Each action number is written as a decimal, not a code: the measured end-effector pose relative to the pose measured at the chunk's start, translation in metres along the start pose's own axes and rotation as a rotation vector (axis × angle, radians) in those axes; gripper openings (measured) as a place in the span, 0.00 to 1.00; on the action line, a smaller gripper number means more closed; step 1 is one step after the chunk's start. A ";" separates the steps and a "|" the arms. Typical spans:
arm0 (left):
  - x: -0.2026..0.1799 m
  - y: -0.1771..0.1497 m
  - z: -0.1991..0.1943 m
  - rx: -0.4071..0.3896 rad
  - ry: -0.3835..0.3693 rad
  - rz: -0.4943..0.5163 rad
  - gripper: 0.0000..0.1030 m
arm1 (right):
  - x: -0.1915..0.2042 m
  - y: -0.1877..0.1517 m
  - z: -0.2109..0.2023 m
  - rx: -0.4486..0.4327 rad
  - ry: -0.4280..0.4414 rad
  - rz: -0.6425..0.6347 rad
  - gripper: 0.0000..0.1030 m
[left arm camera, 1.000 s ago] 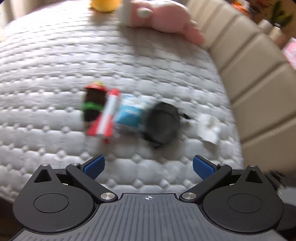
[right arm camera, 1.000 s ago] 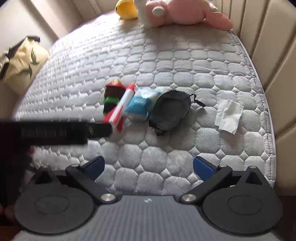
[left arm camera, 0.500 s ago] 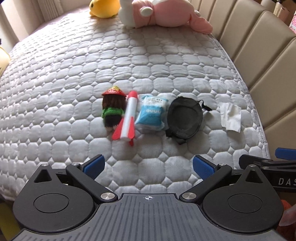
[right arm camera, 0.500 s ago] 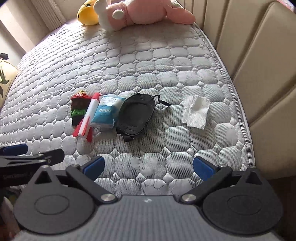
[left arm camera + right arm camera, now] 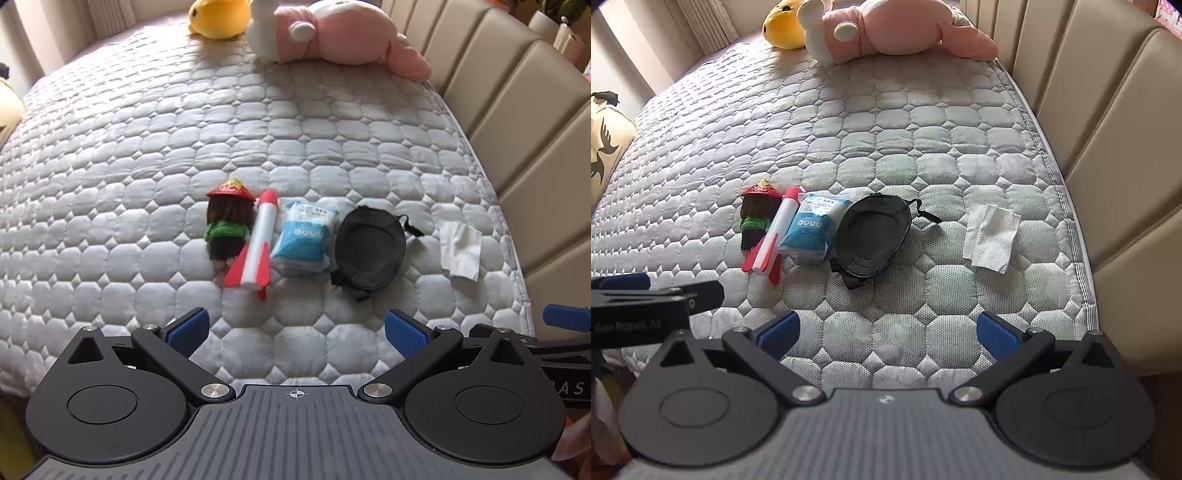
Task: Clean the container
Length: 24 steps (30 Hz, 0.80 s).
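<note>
Black oval fabric container [image 5: 873, 236] lies untouched at twelve o'clock, white tissue [image 5: 991, 232] at one; with both grippers' fingers apart, I judge fetching the tissue comes next.

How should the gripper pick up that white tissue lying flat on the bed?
Probably pinch the tissue from above at its raised folded ridge, near the middle. It lies flat on the quilted mattress, so the edges offer little to catch. The right gripper is nearer.

- On the mattress [image 5: 147, 147] a row lies, left to right: doll [image 5: 227, 229], rocket [image 5: 255, 245], packet [image 5: 304, 238], pouch [image 5: 371, 253].
- The tissue [image 5: 461, 251] lies apart, right of the pouch.
- Plush toys [image 5: 325, 31] lie far behind.
</note>
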State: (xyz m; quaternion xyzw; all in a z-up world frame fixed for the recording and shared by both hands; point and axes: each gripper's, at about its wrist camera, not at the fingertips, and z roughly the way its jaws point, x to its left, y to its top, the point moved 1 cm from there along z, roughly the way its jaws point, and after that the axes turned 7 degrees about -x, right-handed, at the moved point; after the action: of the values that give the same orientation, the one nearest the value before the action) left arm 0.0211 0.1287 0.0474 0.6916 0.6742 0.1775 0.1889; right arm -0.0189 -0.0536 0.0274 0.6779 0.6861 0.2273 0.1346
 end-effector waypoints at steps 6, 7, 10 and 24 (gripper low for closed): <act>0.001 0.003 0.007 0.019 -0.002 0.010 1.00 | 0.002 0.003 0.003 0.002 0.005 -0.002 1.00; 0.001 0.003 0.009 0.027 0.000 0.011 1.00 | 0.002 0.004 0.004 0.004 0.005 -0.001 1.00; 0.002 0.004 0.016 0.057 0.008 0.014 1.00 | 0.001 0.006 0.007 0.012 0.004 0.000 1.00; 0.007 -0.005 0.039 0.188 0.013 -0.007 1.00 | -0.001 0.003 0.020 0.090 -0.008 0.012 1.00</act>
State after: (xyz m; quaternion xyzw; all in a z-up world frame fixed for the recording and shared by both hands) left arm 0.0367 0.1353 0.0114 0.7026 0.6916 0.1173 0.1196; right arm -0.0063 -0.0522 0.0112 0.6884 0.6908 0.1943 0.1056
